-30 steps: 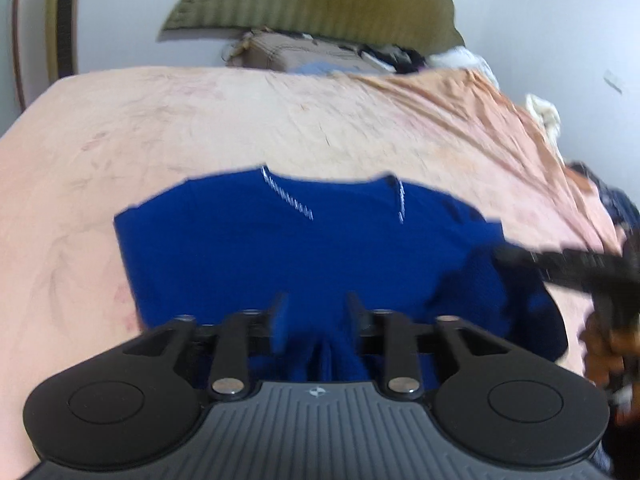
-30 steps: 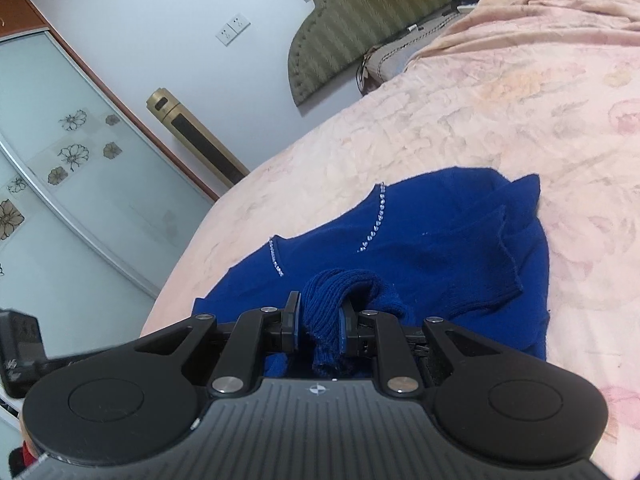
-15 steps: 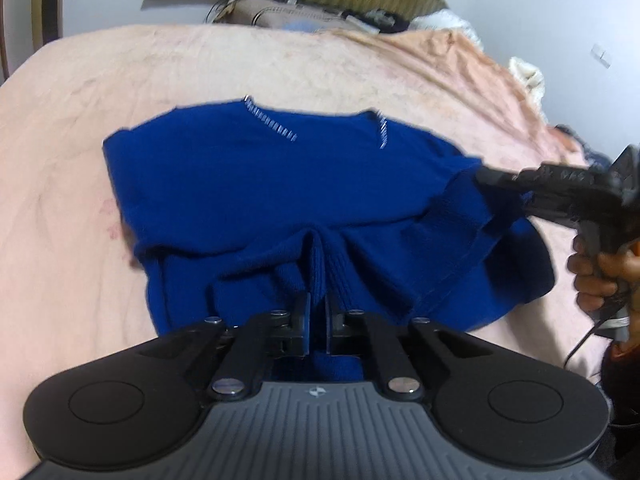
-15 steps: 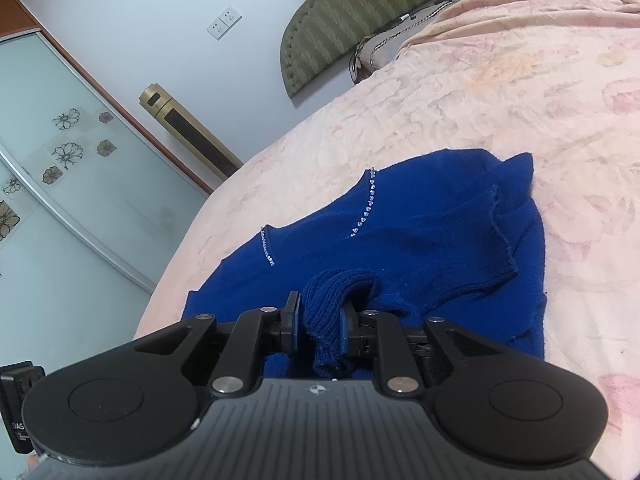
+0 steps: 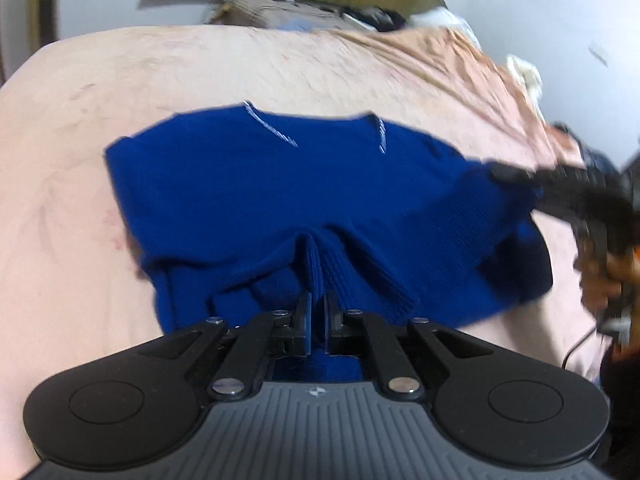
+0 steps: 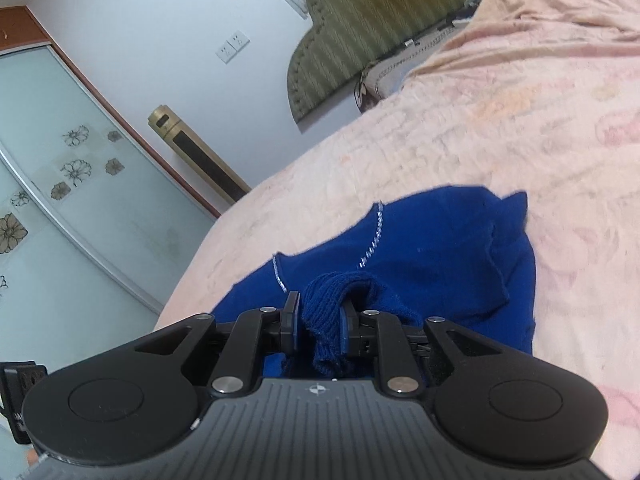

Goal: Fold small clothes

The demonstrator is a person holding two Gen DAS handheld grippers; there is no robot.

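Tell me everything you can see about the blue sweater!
The blue sweater is deep royal blue and looks knitted, with ribbed edges. Two short sparkly silver lines run down from its far edge. It lies on the pink floral bedspread, rumpled, not yet neatly folded. The left gripper pinches a ribbed fold at its near edge, pulling the cloth into a ridge. The right gripper is shut on another bunched ribbed piece, lifted above the rest.

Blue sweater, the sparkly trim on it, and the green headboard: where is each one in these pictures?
blue sweater (image 5: 280, 192): left wrist view, on the flat knit body.
sparkly trim (image 6: 374, 240): right wrist view, midway along the beaded line at the neckline.
green headboard (image 6: 372, 20): right wrist view, on its striped padded face.
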